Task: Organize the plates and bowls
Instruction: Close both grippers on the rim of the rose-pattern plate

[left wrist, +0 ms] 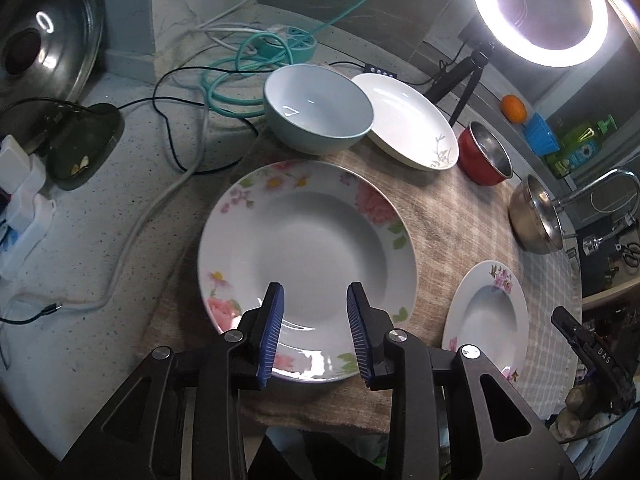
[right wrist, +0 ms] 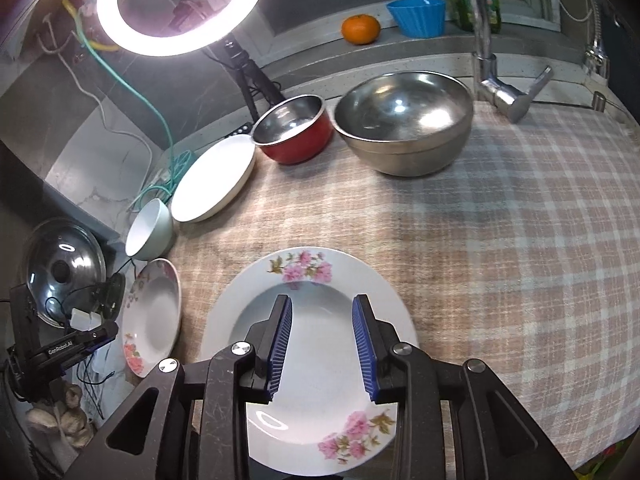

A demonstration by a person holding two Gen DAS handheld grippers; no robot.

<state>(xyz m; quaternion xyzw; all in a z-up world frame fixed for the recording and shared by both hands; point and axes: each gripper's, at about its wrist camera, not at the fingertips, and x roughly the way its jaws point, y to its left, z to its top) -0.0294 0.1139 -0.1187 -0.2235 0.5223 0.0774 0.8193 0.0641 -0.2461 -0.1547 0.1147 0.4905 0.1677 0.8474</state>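
Observation:
A large deep plate with pink flowers [left wrist: 308,240] lies on the checked cloth. My left gripper [left wrist: 315,300] hangs over its near half, open, with nothing between the blue pads. To its right sits a smaller flowered deep plate [left wrist: 486,320] [right wrist: 320,408]. My right gripper [right wrist: 322,308] hovers above that plate, open and holding nothing. At the back stand a pale teal bowl [left wrist: 318,108], a white plate [left wrist: 408,120], a red bowl with a steel inside [left wrist: 486,154] and a steel bowl [right wrist: 404,120].
Cables and a teal power strip [left wrist: 296,38] lie behind the bowls. A glass pot lid [left wrist: 44,48] leans at the left. A ring light [left wrist: 540,4] on a tripod stands at the back. A tap [right wrist: 486,40], an orange [right wrist: 360,29] and a blue cup [right wrist: 418,16] line the ledge.

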